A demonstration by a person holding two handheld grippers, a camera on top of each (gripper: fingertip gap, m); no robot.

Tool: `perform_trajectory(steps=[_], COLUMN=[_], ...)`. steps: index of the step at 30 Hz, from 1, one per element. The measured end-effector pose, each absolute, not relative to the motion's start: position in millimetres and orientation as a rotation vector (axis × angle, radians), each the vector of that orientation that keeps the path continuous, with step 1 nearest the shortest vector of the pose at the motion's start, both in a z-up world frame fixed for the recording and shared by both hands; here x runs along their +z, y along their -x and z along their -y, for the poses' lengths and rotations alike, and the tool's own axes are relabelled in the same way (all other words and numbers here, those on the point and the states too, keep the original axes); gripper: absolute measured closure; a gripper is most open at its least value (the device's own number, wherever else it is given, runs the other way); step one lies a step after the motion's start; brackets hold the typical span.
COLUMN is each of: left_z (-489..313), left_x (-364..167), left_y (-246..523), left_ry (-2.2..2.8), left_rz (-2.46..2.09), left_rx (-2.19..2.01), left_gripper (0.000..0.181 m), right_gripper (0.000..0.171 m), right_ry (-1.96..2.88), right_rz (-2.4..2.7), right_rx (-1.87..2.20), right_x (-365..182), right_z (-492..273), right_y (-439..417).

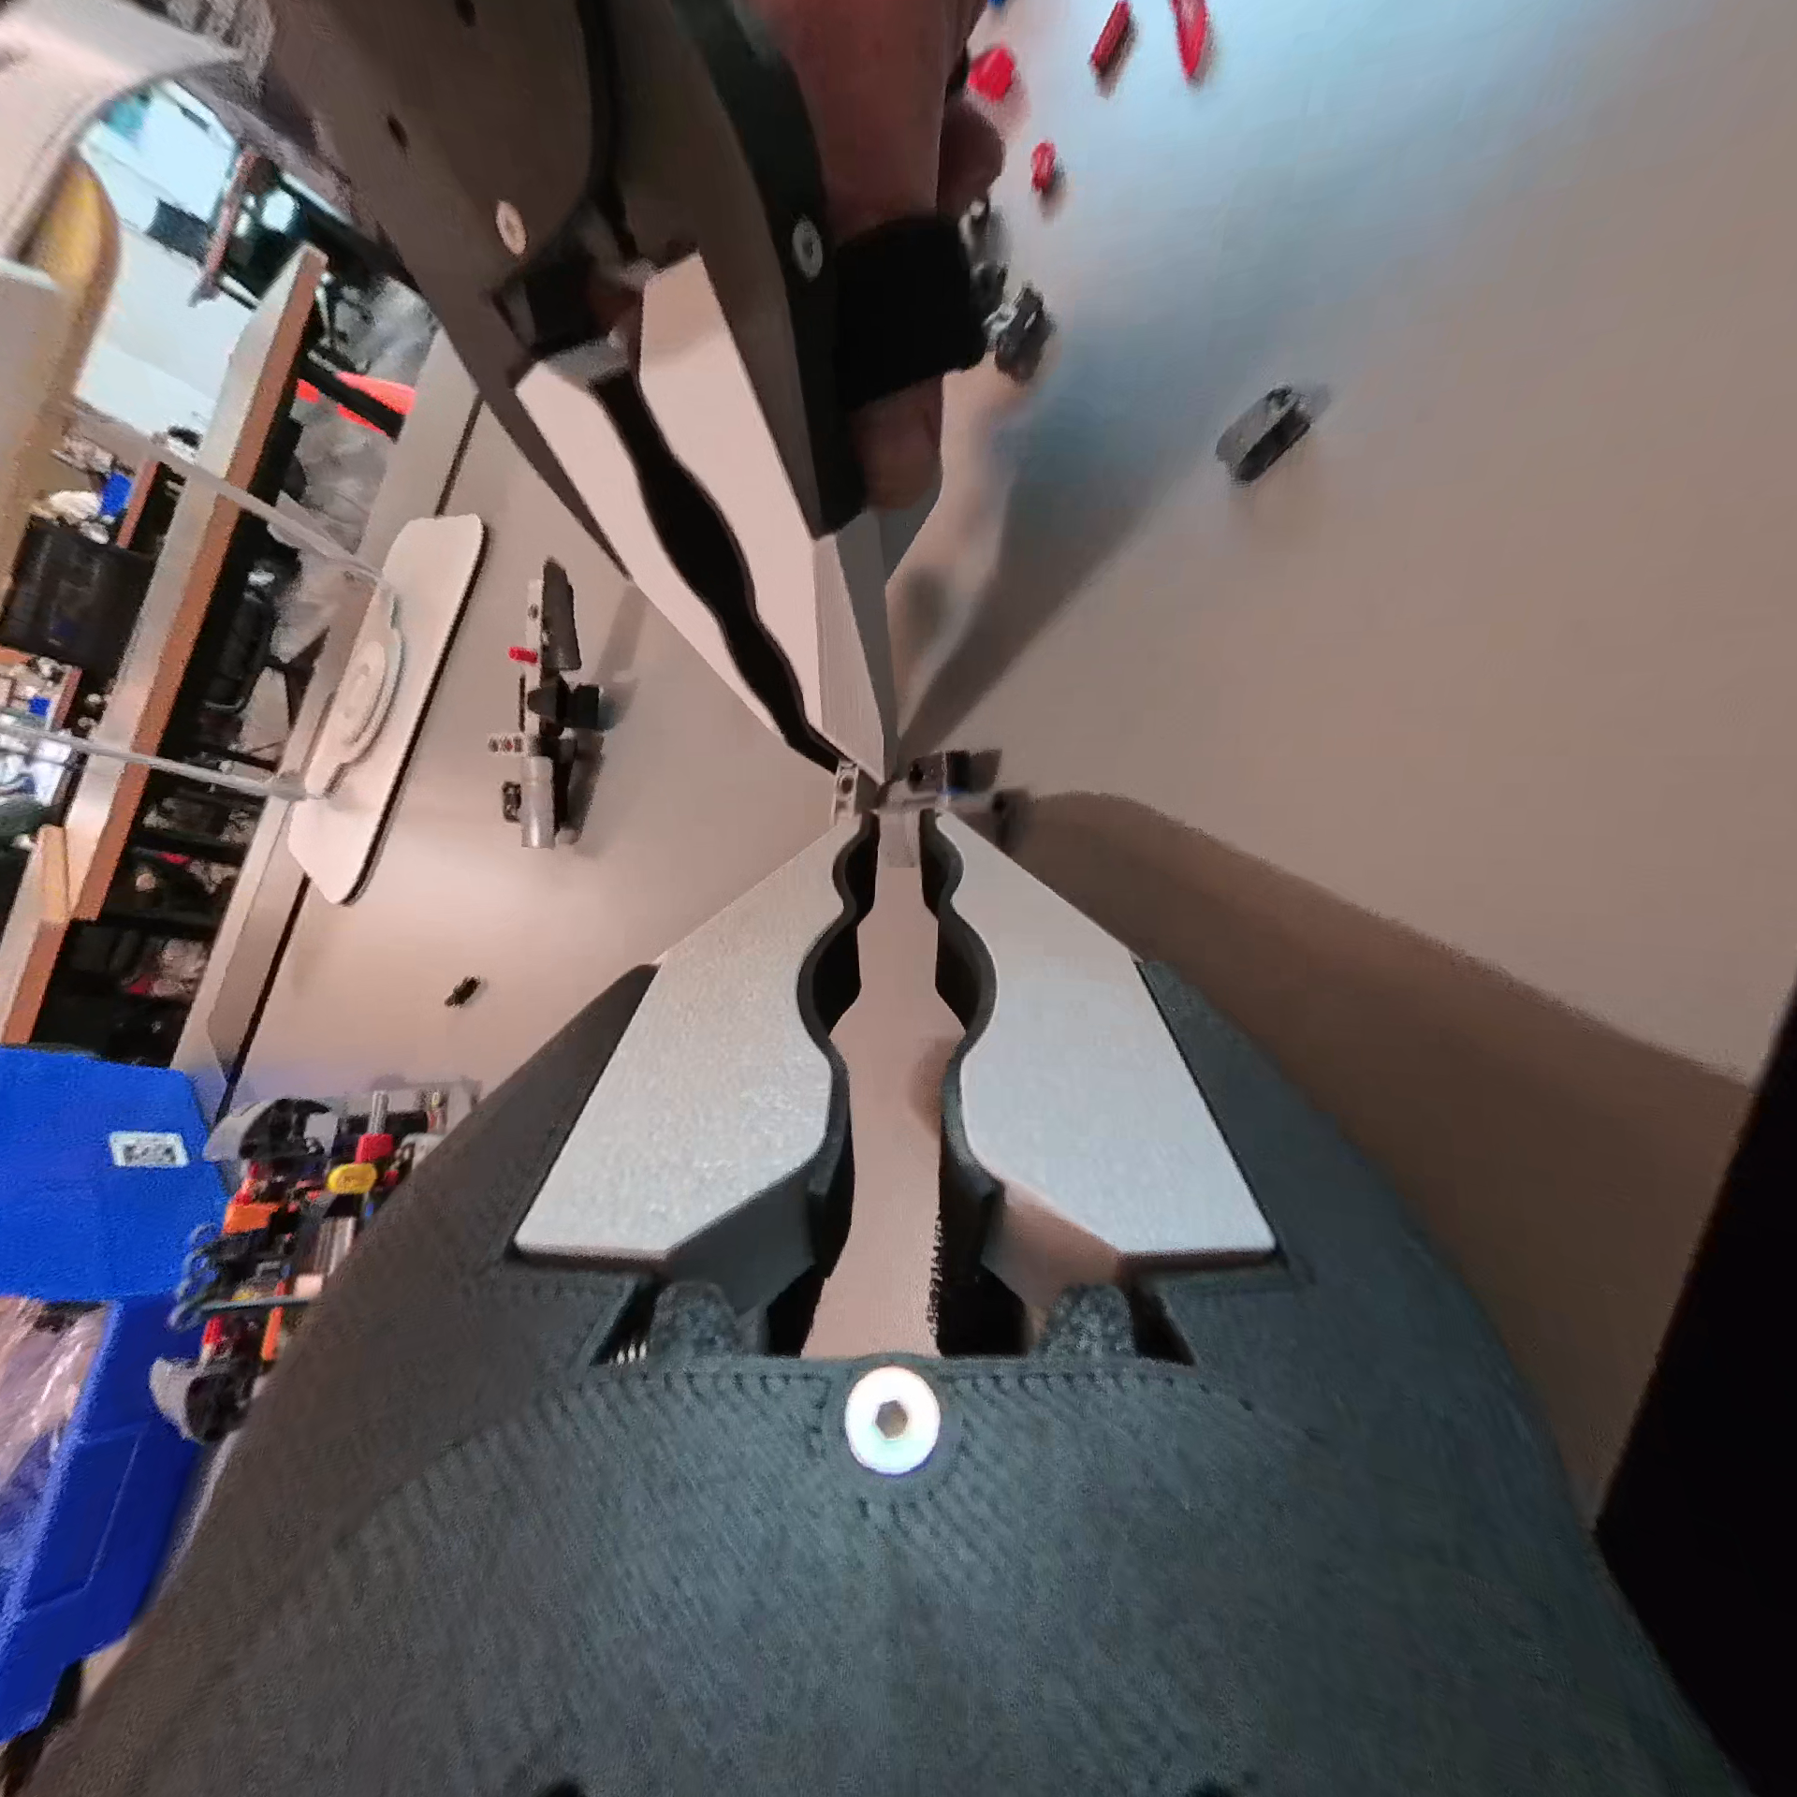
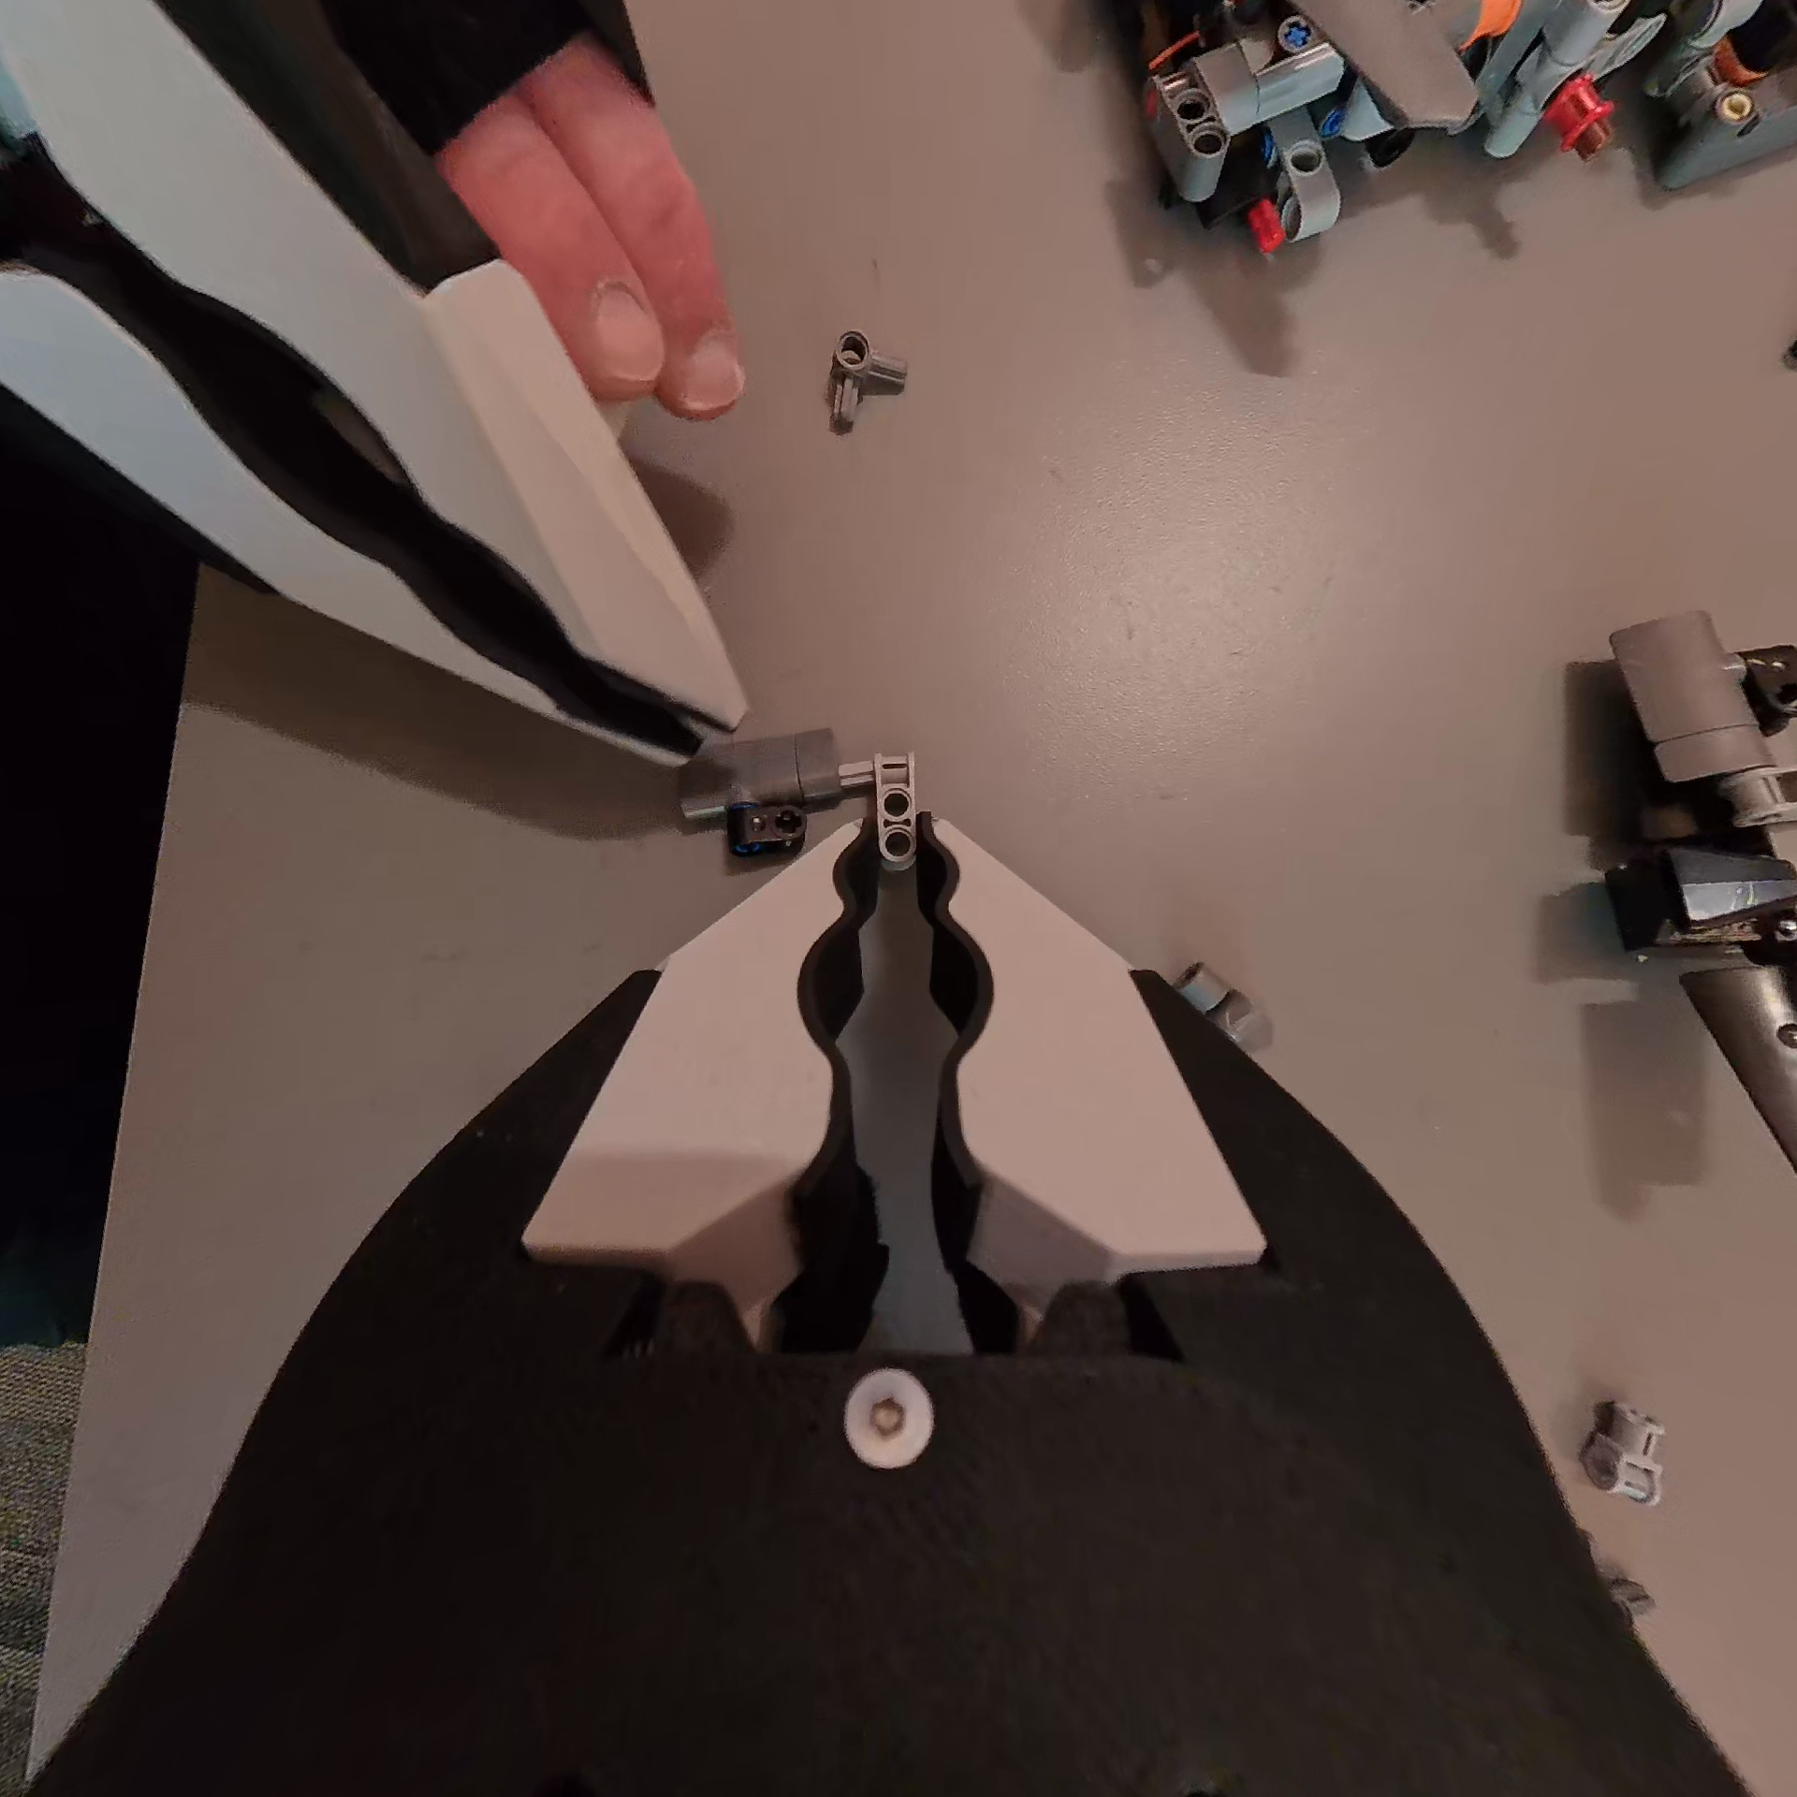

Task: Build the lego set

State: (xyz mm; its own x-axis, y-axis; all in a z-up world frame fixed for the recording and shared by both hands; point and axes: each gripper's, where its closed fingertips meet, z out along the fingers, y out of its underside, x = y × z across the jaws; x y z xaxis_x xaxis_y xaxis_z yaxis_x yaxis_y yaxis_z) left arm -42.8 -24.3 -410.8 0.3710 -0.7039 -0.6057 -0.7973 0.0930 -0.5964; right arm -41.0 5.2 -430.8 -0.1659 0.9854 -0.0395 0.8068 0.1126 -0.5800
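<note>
The right hand-held gripper (image 2: 897, 827) was closed on a light grey liftarm (image 2: 895, 809), a short beam with round holes, pinched at its lower end between the fingertips so that most of it stood out beyond them. A thin grey axle at the top of that beam ran sideways into a dark grey connector block (image 2: 763, 775), which had a small black pin connector (image 2: 770, 827) with blue ends hanging under it. The left hand-held gripper (image 2: 715, 734) came in from the upper left with its fingers pressed together on the far end of that block (two bare fingers (image 2: 632, 253) of the person showed above it). In the left wrist view the left hand-held gripper (image 1: 895, 827) was narrow, with a grey piece (image 1: 899, 822) nipped at its tips, and the right hand-held gripper (image 1: 861, 768) met it point to point.

The little assembly hung just over the grey surface (image 2: 1215, 603). Near it lay a loose grey angled connector (image 2: 861, 374), another grey connector (image 2: 1220, 1006) beside the right finger, and a third (image 2: 1622, 1454) farther down. A larger black and grey subassembly (image 2: 1721, 827) lay at the right edge, and a bigger build (image 2: 1410, 88) with red, blue and orange parts at the top. The left wrist view also showed red pieces (image 1: 1109, 39) scattered on the surface and a blue bin (image 1: 88, 1313) off to the side.
</note>
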Motion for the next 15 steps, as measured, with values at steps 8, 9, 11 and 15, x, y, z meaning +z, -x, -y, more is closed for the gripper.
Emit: perform_trajectory(steps=[8,9,11,15], left_z=[23,22,22,23], left_x=[-421,-421,-422,-422], left_y=[32,32,32,32], left_ry=[1.613,1.615,1.607,1.612], left_rz=[-1.406,-1.406,-1.415,-1.429], left_rx=[0.122,0.125,0.131,0.097], left_gripper=[0.18,0.181,0.181,0.181], right_gripper=[0.166,0.166,0.166,0.166], right_ry=[1.728,1.725,1.712,1.671], right_rz=[2.066,2.07,2.085,2.13], right_rx=[0.701,0.703,0.705,0.705], right_x=[-431,-431,-431,-431], right_z=[-5,-5,-5,-5], right_y=[41,41,41,41])
